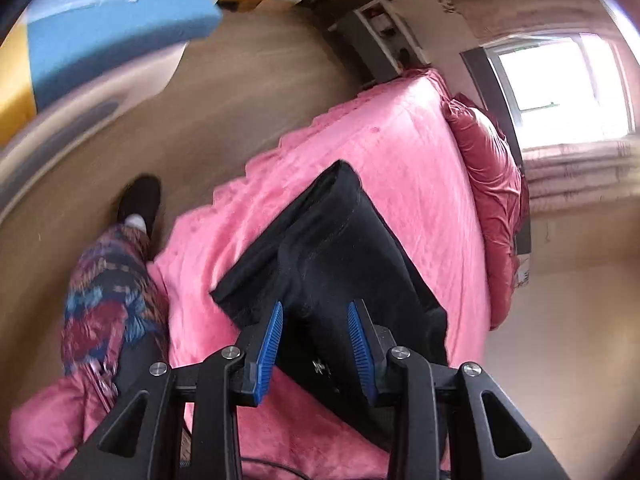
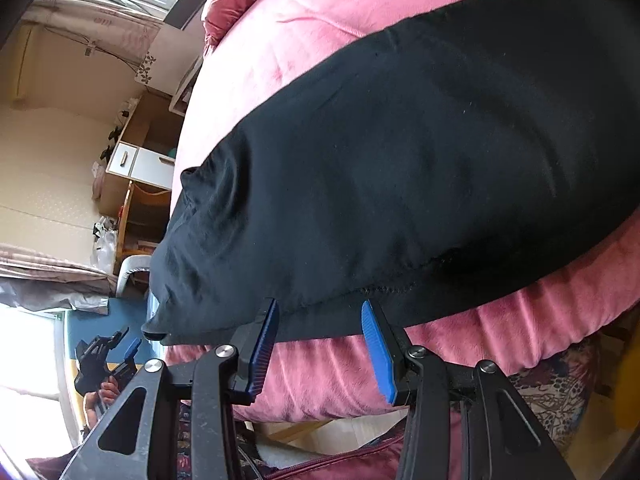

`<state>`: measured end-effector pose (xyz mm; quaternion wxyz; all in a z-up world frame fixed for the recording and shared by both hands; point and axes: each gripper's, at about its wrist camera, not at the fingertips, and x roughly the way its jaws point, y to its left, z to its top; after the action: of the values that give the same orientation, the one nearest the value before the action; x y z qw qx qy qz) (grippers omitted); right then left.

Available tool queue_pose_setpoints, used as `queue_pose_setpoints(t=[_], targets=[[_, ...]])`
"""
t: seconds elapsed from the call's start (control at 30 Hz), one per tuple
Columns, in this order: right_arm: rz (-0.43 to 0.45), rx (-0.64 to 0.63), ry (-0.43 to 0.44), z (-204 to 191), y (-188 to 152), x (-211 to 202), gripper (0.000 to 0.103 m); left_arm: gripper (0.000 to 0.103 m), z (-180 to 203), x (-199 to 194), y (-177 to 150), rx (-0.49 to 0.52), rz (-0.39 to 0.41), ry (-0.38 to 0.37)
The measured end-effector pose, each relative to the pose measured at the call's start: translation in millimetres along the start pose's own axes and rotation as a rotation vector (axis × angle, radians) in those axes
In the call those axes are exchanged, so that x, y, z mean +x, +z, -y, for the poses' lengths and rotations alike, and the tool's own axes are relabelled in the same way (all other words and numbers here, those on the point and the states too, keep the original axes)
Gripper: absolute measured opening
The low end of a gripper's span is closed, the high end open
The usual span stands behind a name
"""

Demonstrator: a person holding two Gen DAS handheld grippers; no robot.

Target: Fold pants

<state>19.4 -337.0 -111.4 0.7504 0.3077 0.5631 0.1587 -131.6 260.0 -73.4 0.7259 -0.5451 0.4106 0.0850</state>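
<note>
Pants (image 1: 344, 256) lie on pink bed (image 1: 400, 152); both tools tilt down, jaws parted

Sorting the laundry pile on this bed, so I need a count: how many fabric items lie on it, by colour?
Black: 1, the folded pants
Pink: 1, the plush blanket covering the bed
Dark rose: 1, the bunched quilt along the far edge
Total: 3
</note>
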Motion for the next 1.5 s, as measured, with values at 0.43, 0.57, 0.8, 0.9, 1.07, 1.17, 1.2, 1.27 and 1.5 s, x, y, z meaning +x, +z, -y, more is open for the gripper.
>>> queue_pose_setpoints(t=[0.43, 0.57, 0.8, 0.9, 1.07, 1.17, 1.2, 1.27, 1.5], targets=[[0.001, 0.041, -0.018, 9.3, -3.2, 12.1, 0.045, 0.037, -3.5, 43.8, 10.4, -0.174, -0.102, 0.021], [-0.002, 0.042, -0.020, 12.3, -3.0, 13.1, 0.045, 0.020, -5.0, 53.8, 17.6, -0.193, -0.098, 0.058], [-0.006, 0.044, -0.015, 21.5, -1.8, 6.3, 0.045, 0.008, 75.9, 17.4, 15.5, 0.250, 0.066, -0.158], [-0.006, 0.057, 0.005, 26.2, -3.7, 2.0, 0.045, 0.008, 102.3, -6.7, 1.9, 0.492, 0.109, -0.235], [0.022, 0.099, 0.019, 40.0, -9.4, -11.8, 0.045, 0.007, 33.3, 36.6, 12.3, 0.358, -0.057, 0.040], [0.074, 0.152, 0.031, 53.2, -11.8, -29.3, 0.045, 0.007, -11.0, 45.7, 8.2, 0.244, -0.108, 0.087], [0.088, 0.170, 0.032, 58.0, -12.6, -34.6, 0.045, 0.008, -16.9, 46.1, 6.6, 0.217, -0.112, 0.077], [0.116, 0.204, 0.018, 69.3, -13.1, -42.5, 0.045, 0.008, -19.7, 47.0, 4.2, 0.193, -0.109, 0.070], [0.201, 0.312, 0.035, 97.8, -6.7, -52.3, 0.045, 0.007, -1.7, 48.7, 4.9, 0.217, -0.096, 0.091]])
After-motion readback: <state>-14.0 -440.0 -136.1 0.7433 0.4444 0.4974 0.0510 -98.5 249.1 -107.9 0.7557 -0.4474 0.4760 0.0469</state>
